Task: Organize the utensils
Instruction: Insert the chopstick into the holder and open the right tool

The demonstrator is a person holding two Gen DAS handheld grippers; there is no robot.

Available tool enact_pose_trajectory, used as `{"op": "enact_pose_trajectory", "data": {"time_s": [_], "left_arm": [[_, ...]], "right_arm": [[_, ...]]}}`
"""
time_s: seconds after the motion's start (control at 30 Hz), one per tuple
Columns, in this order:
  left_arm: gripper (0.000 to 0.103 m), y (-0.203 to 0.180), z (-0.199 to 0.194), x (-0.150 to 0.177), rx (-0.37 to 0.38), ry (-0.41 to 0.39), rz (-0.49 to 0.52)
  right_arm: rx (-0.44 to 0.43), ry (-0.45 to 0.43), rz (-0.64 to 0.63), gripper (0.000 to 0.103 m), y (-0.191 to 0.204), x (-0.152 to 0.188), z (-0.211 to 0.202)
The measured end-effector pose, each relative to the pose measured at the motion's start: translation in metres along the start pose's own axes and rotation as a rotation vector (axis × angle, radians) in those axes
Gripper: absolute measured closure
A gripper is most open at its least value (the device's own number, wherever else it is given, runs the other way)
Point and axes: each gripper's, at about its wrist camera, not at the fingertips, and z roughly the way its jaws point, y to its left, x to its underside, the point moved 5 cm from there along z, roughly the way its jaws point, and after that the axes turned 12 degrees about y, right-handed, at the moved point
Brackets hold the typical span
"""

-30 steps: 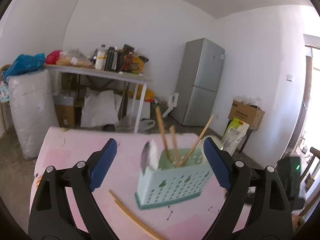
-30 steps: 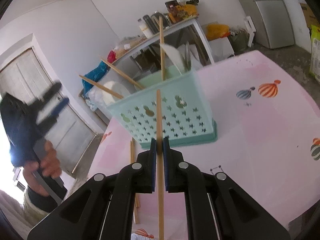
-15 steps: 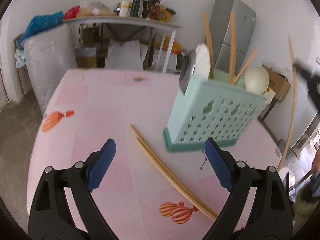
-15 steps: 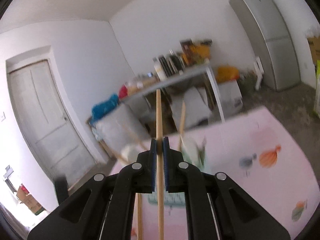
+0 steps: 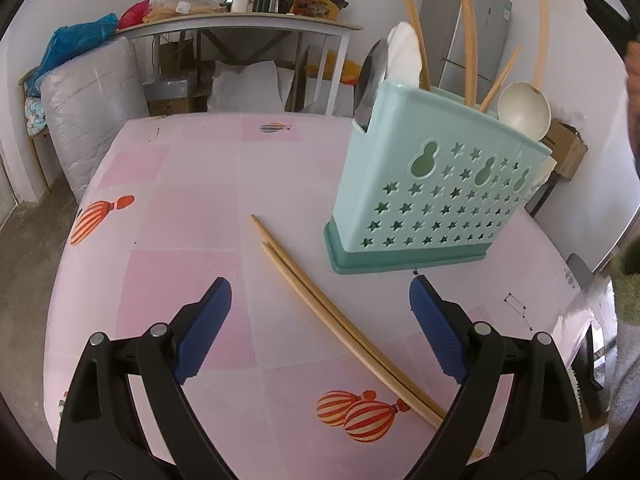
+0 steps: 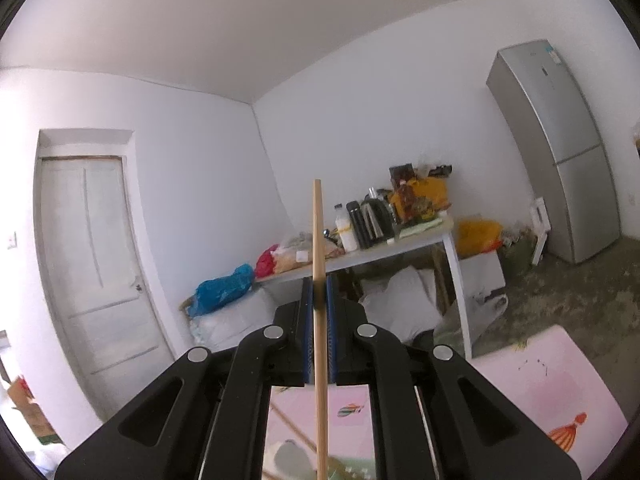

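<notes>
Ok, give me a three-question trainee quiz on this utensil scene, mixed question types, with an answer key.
1. True or false: the left gripper has its jaws shut on a chopstick.
2. How many chopsticks lie loose on the pink tablecloth? A) one B) two C) four
3. Fill in: the right gripper holds a single ____ upright.

Key:
1. False. Its jaws stand wide open above the loose pair, near the teal utensil basket.
2. B.
3. Chopstick, pinched between shut jaws.
</notes>
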Motion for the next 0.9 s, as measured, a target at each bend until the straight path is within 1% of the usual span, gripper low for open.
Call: {"op": "enact_pose_trajectory", "data": {"time_s": [0.07,0.17,0.27,0.33,0.37,0.4,0.43,0.5,0.63,0.73,0.77,0.87,0.9], "left_arm": [[0.017,0.0,0.002,0.001,-0.004,0.007,0.001],[0.016,0.0,0.003,0.003,-0.011,0.015,0.006],[0.017,0.002,0.004,0.003,-0.018,0.019,0.005],[0.016,0.002,0.005,0.003,-0.022,0.022,0.002],[0.016,0.003,0.005,0.004,-0.024,0.025,0.0],[0.016,0.004,0.006,0.004,-0.026,0.027,-0.001],[0.016,0.004,0.006,0.004,-0.028,0.03,-0.001],[0.016,0.004,0.007,0.005,-0.035,0.033,0.001],[0.016,0.005,0.008,0.007,-0.063,0.05,-0.001],[0.016,0.005,0.006,0.008,-0.088,0.057,0.001],[0.016,0.005,0.006,0.01,-0.103,0.062,0.007],[0.016,0.006,0.012,0.014,-0.144,0.096,0.025],[0.016,0.007,0.014,0.015,-0.148,0.107,0.026]], "right_arm": [[0.029,0.01,-0.019,0.096,0.001,0.008,0.012],[0.053,0.057,-0.03,0.096,-0.002,0.028,0.026],[0.069,0.146,-0.016,0.096,-0.013,0.052,0.039],[0.089,0.19,0.013,0.095,-0.023,0.065,0.038],[0.096,0.201,0.026,0.093,-0.027,0.068,0.035],[0.103,0.208,0.039,0.085,-0.031,0.071,0.03],[0.115,0.204,0.051,0.074,-0.034,0.072,0.022],[0.133,0.177,0.055,0.066,-0.036,0.072,0.004],[0.174,0.135,0.042,0.061,-0.037,0.071,-0.033],[0.182,0.159,0.04,0.059,-0.037,0.085,-0.056],[0.184,0.176,0.041,0.059,-0.037,0.092,-0.062],[0.173,0.269,0.08,0.058,-0.038,0.128,-0.074],[0.168,0.315,0.103,0.058,-0.039,0.146,-0.076]]}}
